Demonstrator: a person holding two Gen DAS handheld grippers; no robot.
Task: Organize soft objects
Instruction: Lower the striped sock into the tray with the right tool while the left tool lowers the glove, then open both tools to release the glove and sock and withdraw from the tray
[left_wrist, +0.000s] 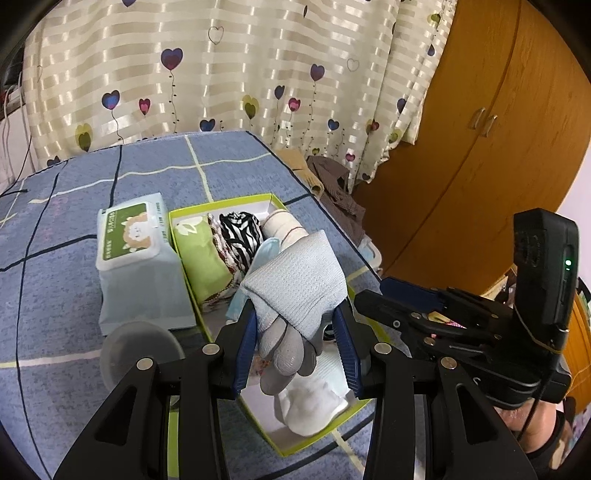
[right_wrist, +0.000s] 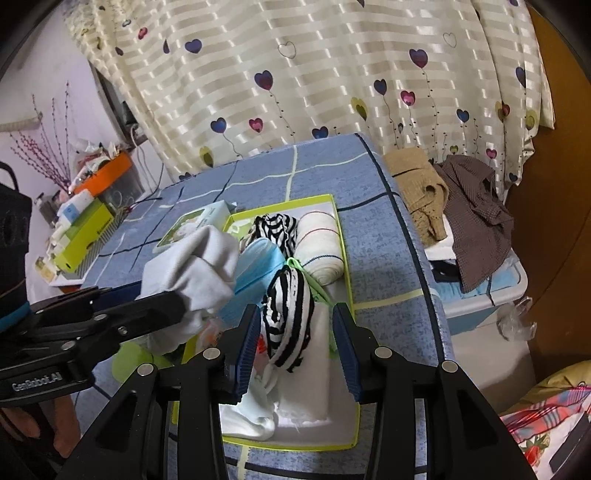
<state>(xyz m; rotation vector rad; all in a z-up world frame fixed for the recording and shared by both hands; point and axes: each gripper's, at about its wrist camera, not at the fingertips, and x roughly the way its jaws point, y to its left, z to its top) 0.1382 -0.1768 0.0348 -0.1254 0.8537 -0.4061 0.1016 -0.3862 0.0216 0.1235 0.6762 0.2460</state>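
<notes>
Blue-padded left gripper (left_wrist: 297, 343) clamps a folded pale grey knit sock (left_wrist: 295, 284) above the lime-rimmed white cardboard box (left_wrist: 236, 201). Right gripper (right_wrist: 295, 347) stands parted, a rolled black-and-white striped sock (right_wrist: 288, 314) lying loose between its pads inside that box. Its housing reads "GenRobot.AI"; writing on the green-labelled tissue pack (left_wrist: 129, 240) is illegible.

Blue checked bed (left_wrist: 74, 229), green-rimmed box (left_wrist: 221, 205), wipes pack (left_wrist: 136, 251)

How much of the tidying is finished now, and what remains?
Done: rolled items already lie in the green box, including a cream roll. In hand: the left claw grips a grey glove above it. Left: place the glove; the right claw stands open around a striped sock.
</notes>
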